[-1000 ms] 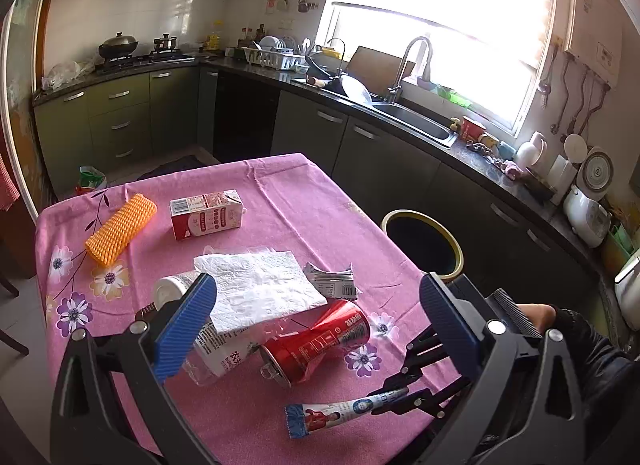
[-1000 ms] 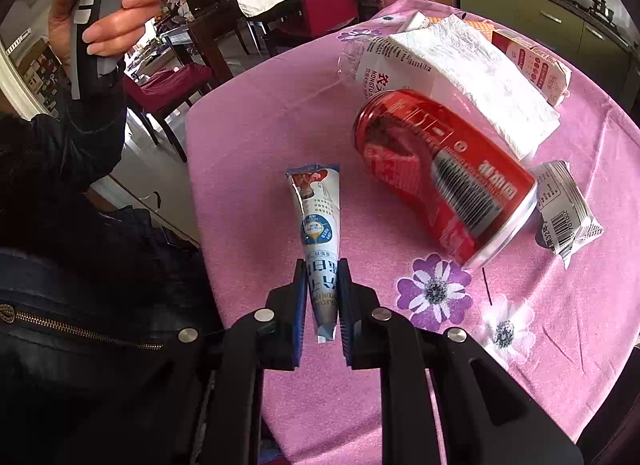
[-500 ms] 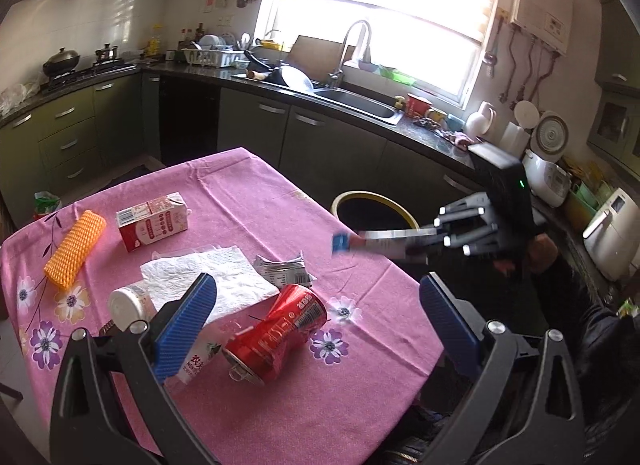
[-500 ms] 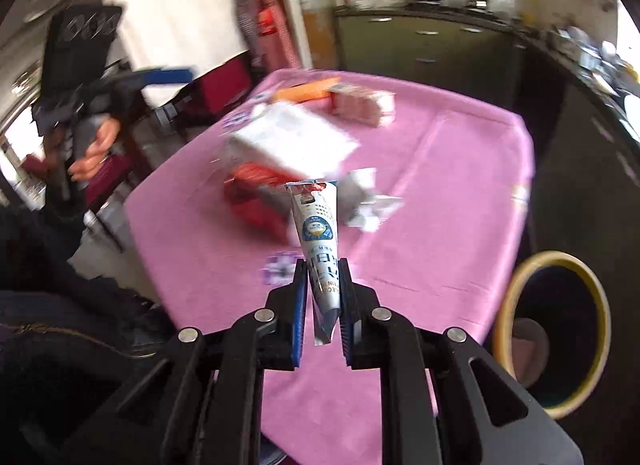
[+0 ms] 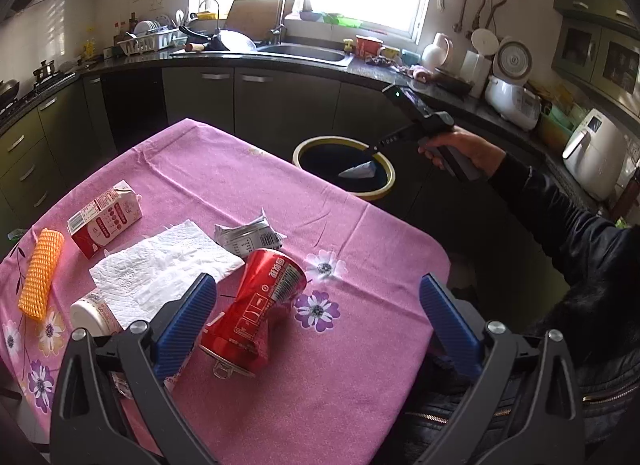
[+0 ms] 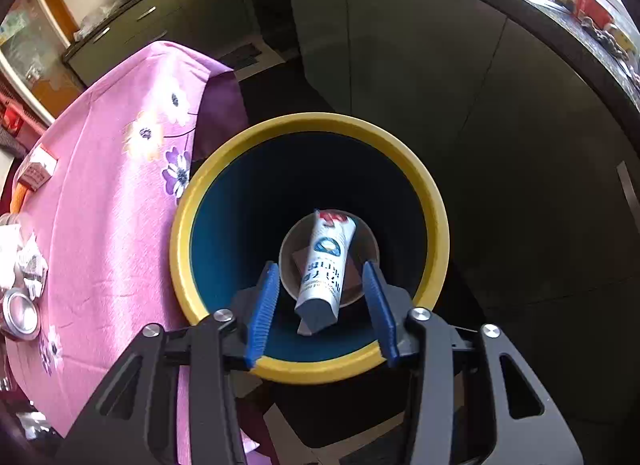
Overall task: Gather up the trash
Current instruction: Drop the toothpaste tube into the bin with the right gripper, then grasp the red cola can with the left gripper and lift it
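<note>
Tube (image 6: 326, 265), clamped over the table (image 5: 248, 185) a second ago, is being released by the opening right tongs (image 6: 322, 307) into the bin (image 6: 430, 193); left tongs (image 5: 316, 321) are being held open, empty, above the can (image 5: 256, 305), likely next.

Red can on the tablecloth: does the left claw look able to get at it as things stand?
Probably yes. The left claw is open, and the red can lies on its side just ahead of it, near its left finger, with nothing on top. The paper towel and a white bottle crowd only its left side.
</note>
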Tool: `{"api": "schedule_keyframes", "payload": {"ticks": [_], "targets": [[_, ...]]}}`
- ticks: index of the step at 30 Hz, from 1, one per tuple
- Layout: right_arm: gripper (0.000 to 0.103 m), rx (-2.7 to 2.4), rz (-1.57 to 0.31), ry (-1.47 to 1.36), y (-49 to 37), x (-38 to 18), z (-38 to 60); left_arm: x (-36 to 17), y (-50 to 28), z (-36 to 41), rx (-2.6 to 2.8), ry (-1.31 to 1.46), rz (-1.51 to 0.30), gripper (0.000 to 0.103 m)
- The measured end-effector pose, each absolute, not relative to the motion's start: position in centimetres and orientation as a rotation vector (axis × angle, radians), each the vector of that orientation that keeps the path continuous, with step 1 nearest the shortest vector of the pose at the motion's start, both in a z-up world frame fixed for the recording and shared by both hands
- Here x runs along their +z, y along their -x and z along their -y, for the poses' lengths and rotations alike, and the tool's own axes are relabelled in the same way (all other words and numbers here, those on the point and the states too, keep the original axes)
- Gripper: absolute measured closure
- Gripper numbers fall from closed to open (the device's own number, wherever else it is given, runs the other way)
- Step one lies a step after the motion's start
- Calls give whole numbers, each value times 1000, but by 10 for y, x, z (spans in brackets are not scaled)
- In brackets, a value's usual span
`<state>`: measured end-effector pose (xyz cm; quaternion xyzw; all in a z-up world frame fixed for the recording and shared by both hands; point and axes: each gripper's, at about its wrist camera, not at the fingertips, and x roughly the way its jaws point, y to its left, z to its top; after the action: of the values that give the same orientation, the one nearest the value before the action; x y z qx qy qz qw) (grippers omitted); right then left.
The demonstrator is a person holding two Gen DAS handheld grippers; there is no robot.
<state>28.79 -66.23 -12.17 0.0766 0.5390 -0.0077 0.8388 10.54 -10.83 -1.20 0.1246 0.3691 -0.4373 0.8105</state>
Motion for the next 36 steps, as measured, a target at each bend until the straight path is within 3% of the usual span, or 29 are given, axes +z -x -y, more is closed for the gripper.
{"api": "schedule_keyframes", "payload": {"ticks": [12, 29, 32, 35, 36], "targets": [[52, 110, -1049, -141, -243, -98, 614, -57, -130, 140, -953, -491, -938, 6], [52, 196, -1065, -73, -227, -97, 568, -100, -176, 150, -970, -519, -1116, 7], [52, 200, -1074, -74, -228, -101, 569, -102, -176, 152, -972, -539, -1117, 12], [52, 204, -1081, -75, -230, -103, 569, -103, -173, 155, -968, -585, -1103, 25], [52, 205, -1081, -77, -230, -104, 569, -102, -171, 156, -968, -595, -1099, 35]]}}
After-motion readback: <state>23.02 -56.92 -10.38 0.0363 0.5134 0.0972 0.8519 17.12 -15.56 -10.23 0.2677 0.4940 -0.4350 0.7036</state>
